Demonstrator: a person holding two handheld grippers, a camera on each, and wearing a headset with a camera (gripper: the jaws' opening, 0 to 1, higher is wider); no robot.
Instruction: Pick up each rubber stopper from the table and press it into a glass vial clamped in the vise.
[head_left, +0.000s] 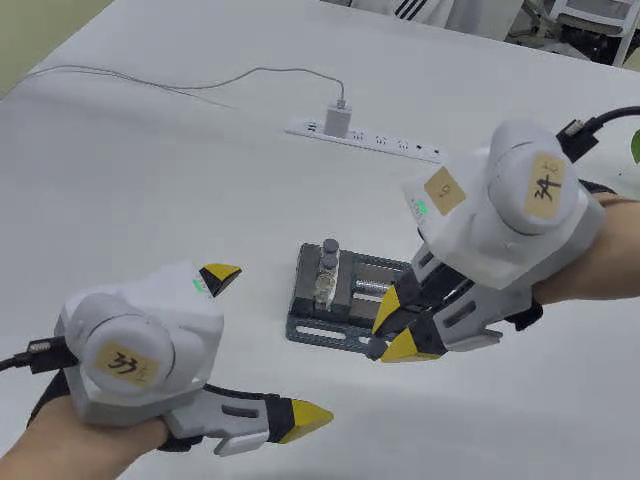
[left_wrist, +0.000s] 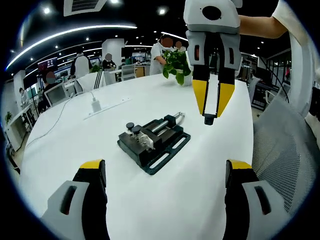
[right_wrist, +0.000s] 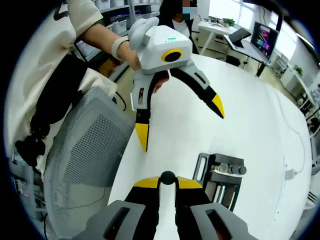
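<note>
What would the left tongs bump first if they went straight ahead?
Probably the vise, sitting nearly dead ahead between the open left tongs, though they might touch the table just before it; depth is unclear.

On my white table (head_left: 150, 180), a vise (head_left: 340, 300) sits between left gripper (head_left: 266, 344) and right gripper (head_left: 388, 338). A power strip (head_left: 365, 138) lies beyond them.

The worktop (head_left: 150, 200) is plain white. The left tongs (head_left: 262, 345) and right tongs (head_left: 394, 330) both have pale grey-white bodies, black jaws, yellow tips and tan labels with black handwritten digits. The rubber stopper (right_wrist: 167, 178) between the right tips is black. The vise (head_left: 306, 300) is dark grey. Its vials (head_left: 328, 272) are clear glass with dark tops. The far power strip (head_left: 365, 138) is white.
</note>
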